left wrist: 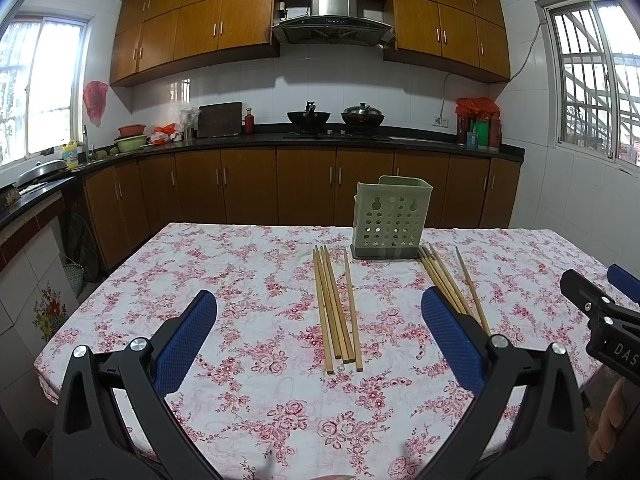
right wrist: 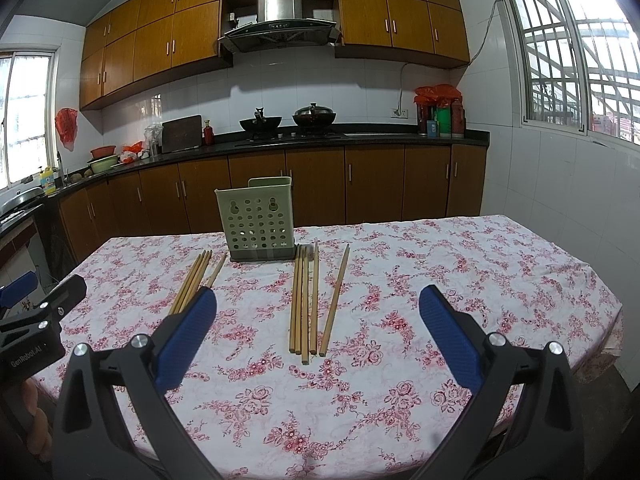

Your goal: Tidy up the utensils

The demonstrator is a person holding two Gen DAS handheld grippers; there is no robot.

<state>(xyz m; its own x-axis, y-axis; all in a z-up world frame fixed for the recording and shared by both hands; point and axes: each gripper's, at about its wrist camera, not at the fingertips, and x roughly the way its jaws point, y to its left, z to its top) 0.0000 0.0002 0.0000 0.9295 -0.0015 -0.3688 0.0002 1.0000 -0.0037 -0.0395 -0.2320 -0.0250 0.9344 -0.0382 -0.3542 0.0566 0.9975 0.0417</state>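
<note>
Step in hand: start of the job, as I judge it; nothing picked up, both claws hovering over the near edge of the table point(left wrist: 100, 300).
Left gripper point(left wrist: 318, 340): jaws spread wide, empty.
Right gripper point(right wrist: 318, 336): jaws spread wide, empty (its black frame also shows at the right edge of the left view).
Left chopsticks point(left wrist: 338, 304): loose bundle flat on the floral cloth, mid-table, straight ahead of the left claw, tips toward the far edge.
Right chopsticks point(right wrist: 310, 300): second bundle ahead of the right claw, one stick lying a little apart.
Holder point(left wrist: 390, 218): green perforated caddy, upright near the far edge, between the two bundles, looks empty.
Next move: probably lower one claw, close on a stick mid-length, tip it upright, drop it in the holder.
</note>
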